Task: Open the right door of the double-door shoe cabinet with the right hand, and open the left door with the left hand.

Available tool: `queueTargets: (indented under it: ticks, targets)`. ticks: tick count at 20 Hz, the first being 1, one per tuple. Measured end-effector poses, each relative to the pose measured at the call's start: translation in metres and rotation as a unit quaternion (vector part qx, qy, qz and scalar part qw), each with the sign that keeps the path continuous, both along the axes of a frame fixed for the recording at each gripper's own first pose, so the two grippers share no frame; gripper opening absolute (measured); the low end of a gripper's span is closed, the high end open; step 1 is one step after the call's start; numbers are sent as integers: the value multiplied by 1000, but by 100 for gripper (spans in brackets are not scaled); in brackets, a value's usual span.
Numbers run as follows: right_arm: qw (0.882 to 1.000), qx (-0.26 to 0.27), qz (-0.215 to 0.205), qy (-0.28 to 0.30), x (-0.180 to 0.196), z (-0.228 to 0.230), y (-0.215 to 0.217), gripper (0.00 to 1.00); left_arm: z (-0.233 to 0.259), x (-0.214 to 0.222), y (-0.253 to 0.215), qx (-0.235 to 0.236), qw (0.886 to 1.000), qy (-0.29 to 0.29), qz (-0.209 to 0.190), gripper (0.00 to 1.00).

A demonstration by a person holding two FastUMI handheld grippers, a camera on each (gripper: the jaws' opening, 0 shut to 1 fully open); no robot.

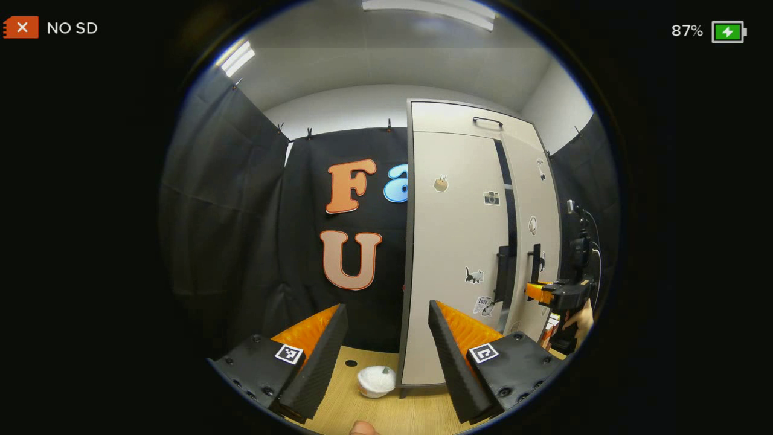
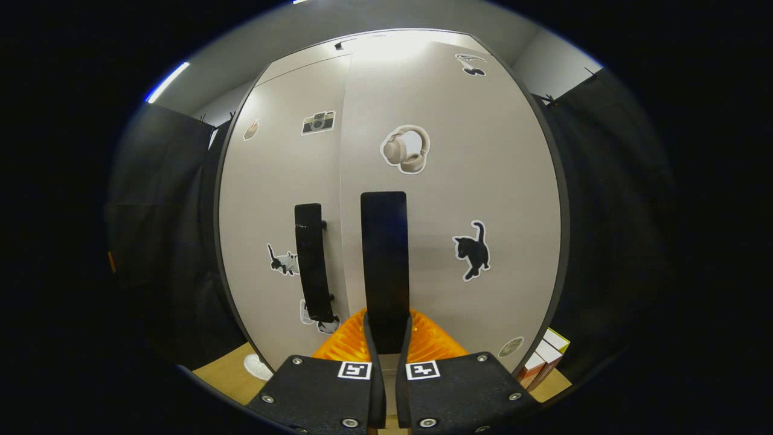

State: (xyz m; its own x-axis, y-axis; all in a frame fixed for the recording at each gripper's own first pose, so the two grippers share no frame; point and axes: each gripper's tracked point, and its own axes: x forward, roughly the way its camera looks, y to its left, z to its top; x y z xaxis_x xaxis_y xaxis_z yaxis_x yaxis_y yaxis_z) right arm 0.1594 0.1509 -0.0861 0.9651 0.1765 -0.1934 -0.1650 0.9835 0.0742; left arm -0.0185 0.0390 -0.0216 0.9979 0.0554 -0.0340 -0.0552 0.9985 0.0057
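At the shoe cabinet (image 1: pixel 459 254), the right hand-held gripper (image 2: pixel 386 338) was clamped on the right door handle (image 2: pixel 384 266); the left hand-held gripper (image 1: pixel 386 338) hung agape. Judged best: pull straight outward along the hinge arc, keeping the grip square.

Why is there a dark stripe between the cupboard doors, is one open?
Yes, slightly. In the left gripper view a dark gap separates the right door from the left door. The right tongs clamp its handle.

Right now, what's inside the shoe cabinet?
Can't tell. Both doors of the shoe cabinet hide the inside; only a dark gap shows between them. The right gripper grips the right handle.
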Motion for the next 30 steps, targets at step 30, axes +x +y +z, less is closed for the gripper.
queueTargets:
  ticks: [30]
  targets:
    - [1000,-16,9,-24,-93,26,-89,5,17,-53,-84,0,999,-3,-46,81]
